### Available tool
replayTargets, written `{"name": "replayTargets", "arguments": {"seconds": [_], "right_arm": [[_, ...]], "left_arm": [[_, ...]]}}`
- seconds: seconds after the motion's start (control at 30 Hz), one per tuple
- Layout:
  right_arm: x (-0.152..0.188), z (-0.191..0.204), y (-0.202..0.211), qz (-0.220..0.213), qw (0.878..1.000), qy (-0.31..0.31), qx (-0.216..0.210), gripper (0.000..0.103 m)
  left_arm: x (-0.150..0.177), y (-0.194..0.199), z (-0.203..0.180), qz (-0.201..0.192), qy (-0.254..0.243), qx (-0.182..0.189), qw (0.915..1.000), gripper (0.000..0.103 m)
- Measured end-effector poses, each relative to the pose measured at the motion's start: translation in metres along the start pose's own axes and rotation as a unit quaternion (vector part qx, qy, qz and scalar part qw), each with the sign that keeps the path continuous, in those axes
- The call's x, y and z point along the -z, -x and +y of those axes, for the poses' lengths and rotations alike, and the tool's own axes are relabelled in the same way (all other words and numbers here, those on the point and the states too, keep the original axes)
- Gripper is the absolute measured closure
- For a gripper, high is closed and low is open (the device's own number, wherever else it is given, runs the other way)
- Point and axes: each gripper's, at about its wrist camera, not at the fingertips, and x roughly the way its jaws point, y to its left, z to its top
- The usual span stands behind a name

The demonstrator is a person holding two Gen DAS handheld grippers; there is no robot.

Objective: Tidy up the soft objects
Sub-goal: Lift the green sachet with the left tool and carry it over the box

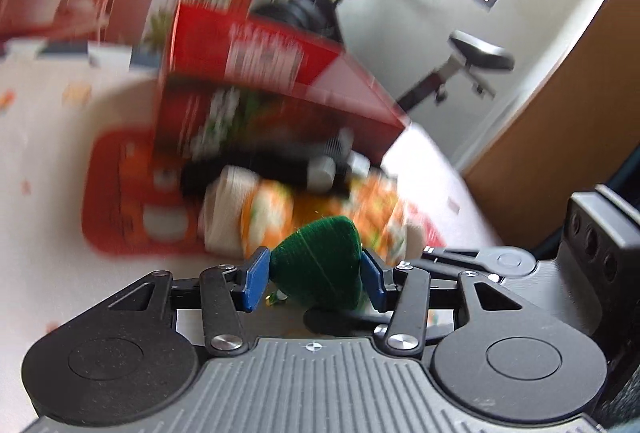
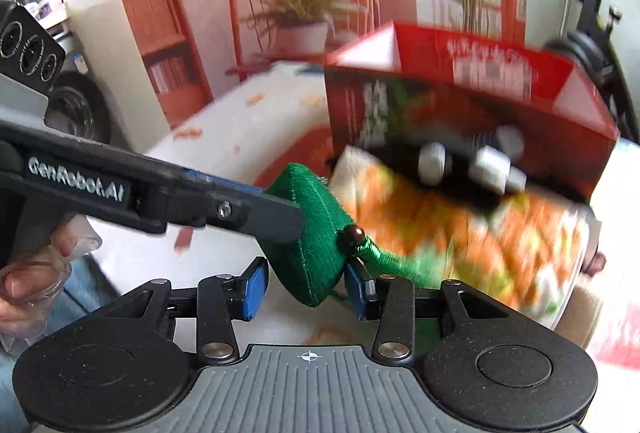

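Two claws: both being closed on one green fabric pouch [image 1: 320,261]
Left claw [image 1: 316,279]: pouch being pinched between blue pads
Right claw [image 2: 306,287]: pouch's lower end being gripped
Pouch position: being held above table [image 1: 40,173], before red box [image 1: 256,73]

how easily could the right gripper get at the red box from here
Probably not yet: a green pouch sits between the right gripper fingers, and rolled socks lie in front of the red box. It would need to let go first.
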Motion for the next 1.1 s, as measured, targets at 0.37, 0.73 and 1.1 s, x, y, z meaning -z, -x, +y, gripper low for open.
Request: {"name": "replayTargets", "arguments": {"seconds": [0.37,0.73,1.1], "right_arm": [[-0.088,-0.007,0.021,-0.073,0.996,0.049,0.014,0.067],[-0.180,-0.036,0.018,-0.126,0.986,0.100,0.047,0.067],[-0.237,-0.084,-0.033,-0.135,0.984,0.101,0.057,0.067]], "left_arm": [[-0.081,0.025,-0.020,-0.089,-0.019,0.010,0.9958,0.052],[-0.163,0.018,-0.026,-0.152,-0.029,0.018,0.9878,0.052],[-0.211,-0.024,-0.006,-0.156,-0.036,0.002,0.9870,0.052]]}}
